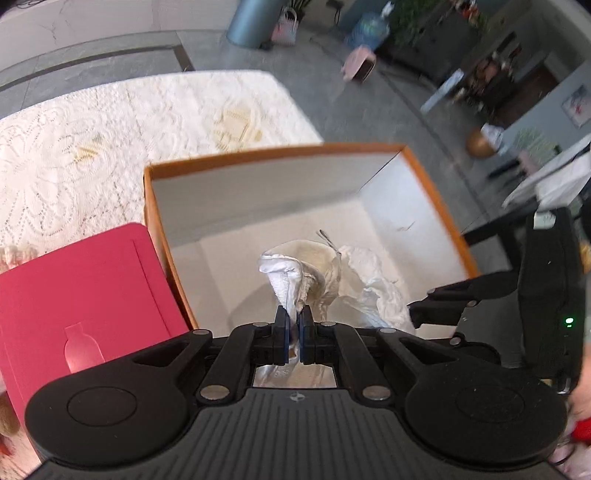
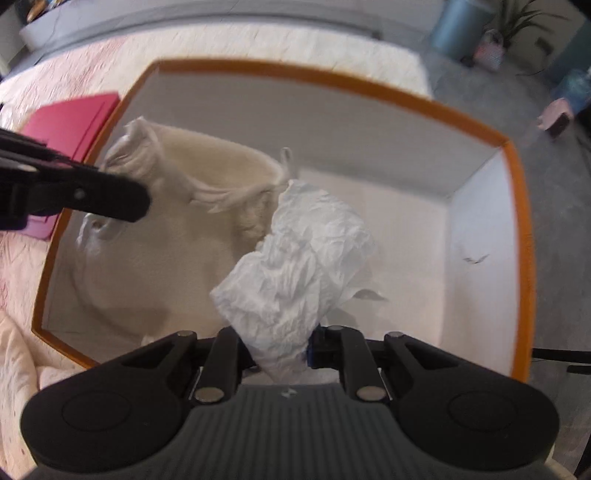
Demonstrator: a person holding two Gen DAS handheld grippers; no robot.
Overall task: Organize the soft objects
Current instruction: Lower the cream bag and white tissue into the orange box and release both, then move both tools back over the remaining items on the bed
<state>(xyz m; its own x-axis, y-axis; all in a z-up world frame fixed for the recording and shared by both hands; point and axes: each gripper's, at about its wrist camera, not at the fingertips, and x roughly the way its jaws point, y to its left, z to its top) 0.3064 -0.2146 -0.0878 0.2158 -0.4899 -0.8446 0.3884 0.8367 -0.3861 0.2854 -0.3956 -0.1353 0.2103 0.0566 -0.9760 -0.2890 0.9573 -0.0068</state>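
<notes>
Left wrist view: left hand-held gripper [image 1: 294, 325] pinches the cream cloth [image 1: 317, 273] over the orange-rimmed box [image 1: 273, 153]. Right hand-held gripper [image 2: 280, 345] clamps a crumpled white cloth [image 2: 299, 266] there. No writing is readable.

A red folder [image 1: 85, 291] lies on the lace tablecloth [image 1: 92, 147], near a blue bin [image 1: 255, 22].
</notes>
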